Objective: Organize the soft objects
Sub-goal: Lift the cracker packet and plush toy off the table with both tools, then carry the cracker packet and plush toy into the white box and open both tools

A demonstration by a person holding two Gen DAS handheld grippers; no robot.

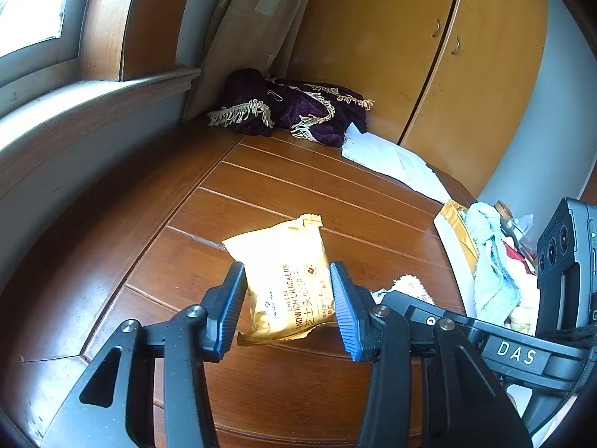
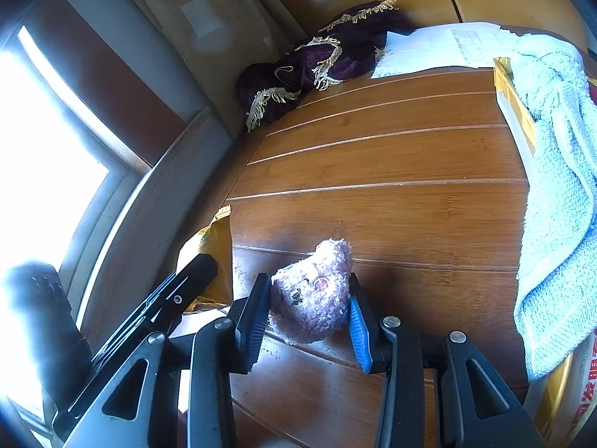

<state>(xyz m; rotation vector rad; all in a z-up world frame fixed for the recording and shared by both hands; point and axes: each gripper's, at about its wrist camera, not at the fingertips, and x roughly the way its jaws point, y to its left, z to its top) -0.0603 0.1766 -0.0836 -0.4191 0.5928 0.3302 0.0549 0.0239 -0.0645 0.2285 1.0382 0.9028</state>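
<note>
The left tongs (image 1: 287,310) sit around a yellow packet of cheese sandwich crackers (image 1: 285,280), their blue pads close against its two sides; whether they press it or only flank it cannot be told, and the packet's near end looks to rest on the wooden counter (image 1: 335,194). The right tongs (image 2: 308,313) frame a small pink plush toy (image 2: 315,291) the same way, pads at or just beside its fur, the toy lying on the counter (image 2: 391,156) near its front edge.

The likely goal is the box (image 2: 516,112) at the right, draped with a pale blue towel (image 2: 556,171).

Risks, as I judge them:
- The packet is slick and air-filled; a squeeze near one end could let it slip out or crush the crackers.
- The plush gives under pressure, so a shallow hold on fur alone may drop it mid-carry.
- The two tools stand close together; the left one already shows beside the right, and crossing paths could knock either load loose.
- The towel hangs over the box wall and may snag the tongs or block the drop
</note>
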